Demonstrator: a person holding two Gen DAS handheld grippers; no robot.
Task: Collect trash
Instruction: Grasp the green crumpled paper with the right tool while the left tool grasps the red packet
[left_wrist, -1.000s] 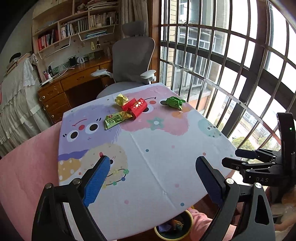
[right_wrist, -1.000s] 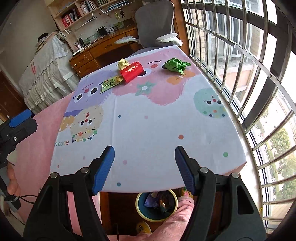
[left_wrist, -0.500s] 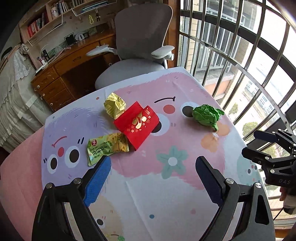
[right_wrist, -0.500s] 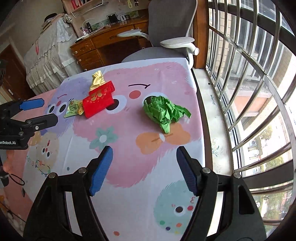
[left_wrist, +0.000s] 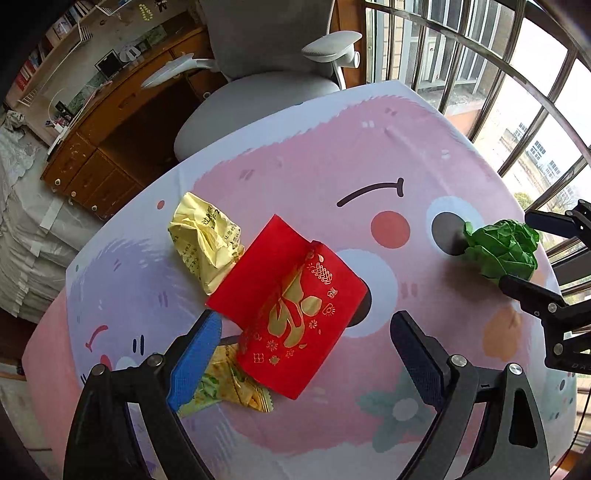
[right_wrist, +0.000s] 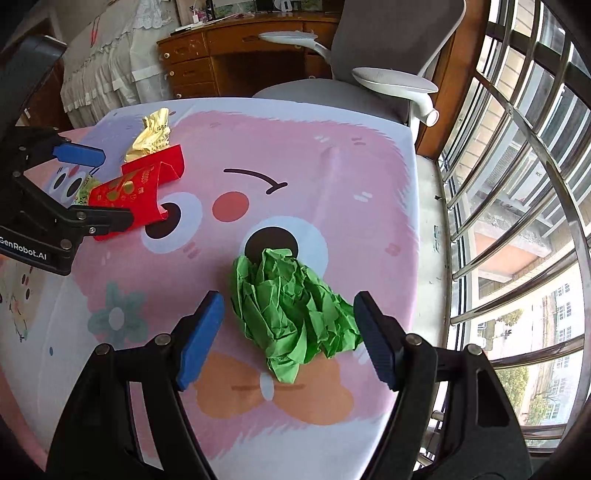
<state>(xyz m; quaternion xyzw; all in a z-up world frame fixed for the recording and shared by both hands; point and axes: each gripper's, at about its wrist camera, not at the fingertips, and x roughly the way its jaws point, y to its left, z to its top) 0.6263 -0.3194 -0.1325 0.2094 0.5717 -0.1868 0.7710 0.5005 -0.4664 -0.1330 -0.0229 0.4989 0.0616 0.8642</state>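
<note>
A crumpled green paper ball (right_wrist: 291, 306) lies on the cartoon tablecloth (right_wrist: 332, 166), between the blue pads of my open right gripper (right_wrist: 288, 332), which do not press it. In the left wrist view a red envelope with gold print (left_wrist: 291, 306) lies between the fingers of my open left gripper (left_wrist: 304, 354). A crumpled yellow wrapper (left_wrist: 205, 240) sits just behind the envelope. A green snack packet (left_wrist: 225, 387) pokes out under it, partly hidden by the left finger. The green ball (left_wrist: 502, 251) and right gripper (left_wrist: 532, 254) show at the right.
A grey office chair (left_wrist: 258, 92) stands against the table's far edge, with a wooden desk (left_wrist: 110, 122) behind it. Metal window bars (right_wrist: 517, 184) run close along the table's right side. A bed with a white cover (right_wrist: 103, 74) is at the far left.
Both grippers have moved forward across the table from its near edge. The left now straddles the red envelope and the right straddles the green paper ball. Both stay open.
</note>
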